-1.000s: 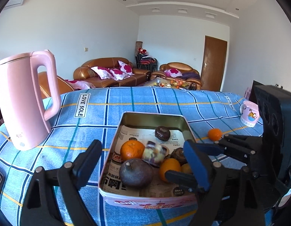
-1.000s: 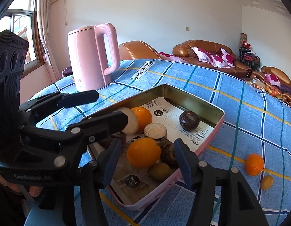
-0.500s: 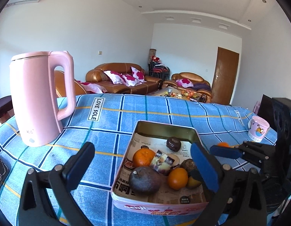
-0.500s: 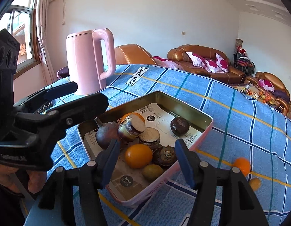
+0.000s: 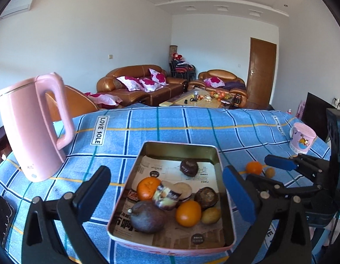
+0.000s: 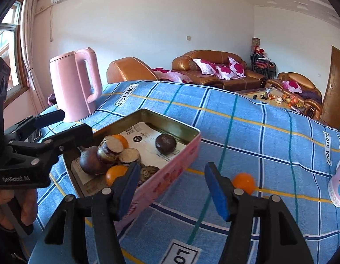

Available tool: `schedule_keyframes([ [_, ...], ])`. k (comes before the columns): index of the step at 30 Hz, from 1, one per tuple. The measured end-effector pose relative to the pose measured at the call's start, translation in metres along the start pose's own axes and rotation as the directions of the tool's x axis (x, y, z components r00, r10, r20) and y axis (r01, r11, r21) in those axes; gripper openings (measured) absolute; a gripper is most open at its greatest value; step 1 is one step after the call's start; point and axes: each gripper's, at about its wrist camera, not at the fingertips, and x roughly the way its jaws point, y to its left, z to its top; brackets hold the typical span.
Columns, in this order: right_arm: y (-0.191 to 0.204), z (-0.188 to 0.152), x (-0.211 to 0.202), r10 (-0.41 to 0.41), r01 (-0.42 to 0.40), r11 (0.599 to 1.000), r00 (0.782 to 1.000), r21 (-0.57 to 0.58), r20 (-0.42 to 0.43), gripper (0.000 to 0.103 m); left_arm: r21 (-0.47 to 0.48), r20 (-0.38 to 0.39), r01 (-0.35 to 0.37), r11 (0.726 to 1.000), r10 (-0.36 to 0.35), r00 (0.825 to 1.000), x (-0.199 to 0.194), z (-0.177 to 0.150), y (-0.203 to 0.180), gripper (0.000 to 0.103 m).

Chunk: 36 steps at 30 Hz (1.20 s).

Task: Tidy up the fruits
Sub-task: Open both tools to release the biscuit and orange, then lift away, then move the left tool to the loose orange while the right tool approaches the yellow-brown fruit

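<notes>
— Pink tin [image 5: 223, 194], fruit-filled, is seen lower centre; what was changed?
— Right gripper [image 6: 172, 188] was swung off it, jaws spread, empty. Left gripper [image 5: 167, 195] is spread too.
— And the loose orange [image 6: 243, 182]?
— On cloth, right of tin; a small brown fruit [image 5: 269, 172] is shown only by the left view.

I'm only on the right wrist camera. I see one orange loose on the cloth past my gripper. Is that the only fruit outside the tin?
Observer: No. The left wrist view shows a small yellow-brown fruit beside the loose orange. The right gripper hides it from you.
Operator: What's in the tin behind my gripper's left finger?
Observer: A small olive fruit lies beside the near orange, at the near end of the tin.
Operator: Is the left gripper holding anything?
Observer: No. The left gripper is open and holds nothing.
</notes>
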Motion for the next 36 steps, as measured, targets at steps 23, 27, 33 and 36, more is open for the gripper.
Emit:
schedule_keyframes([
  [23, -0.118, -0.032, 0.003, -0.169, 0.191, 0.949, 0.980, 0.252, -0.108, 0.062, 0.112, -0.166, 0.121, 0.986, -0.101, 0.981, 0.089, 0.018, -0.116, 0.102],
  [27, -0.116, -0.032, 0.012, -0.132, 0.164, 0.954, 0.981, 0.251, -0.140, 0.062, 0.094, -0.155, 0.133, 0.987, -0.118, 0.981, 0.087, 0.018, -0.112, 0.101],
  [33, -0.114, -0.034, 0.029, -0.094, 0.146, 0.960, 0.972, 0.239, -0.216, 0.041, 0.085, -0.156, 0.138, 0.987, -0.124, 0.980, 0.088, 0.018, -0.111, 0.098],
  [36, -0.113, -0.034, 0.034, -0.070, 0.128, 0.962, 0.970, 0.242, -0.232, 0.029, 0.101, -0.161, 0.147, 0.984, -0.130, 0.978, 0.087, 0.018, -0.116, 0.091],
])
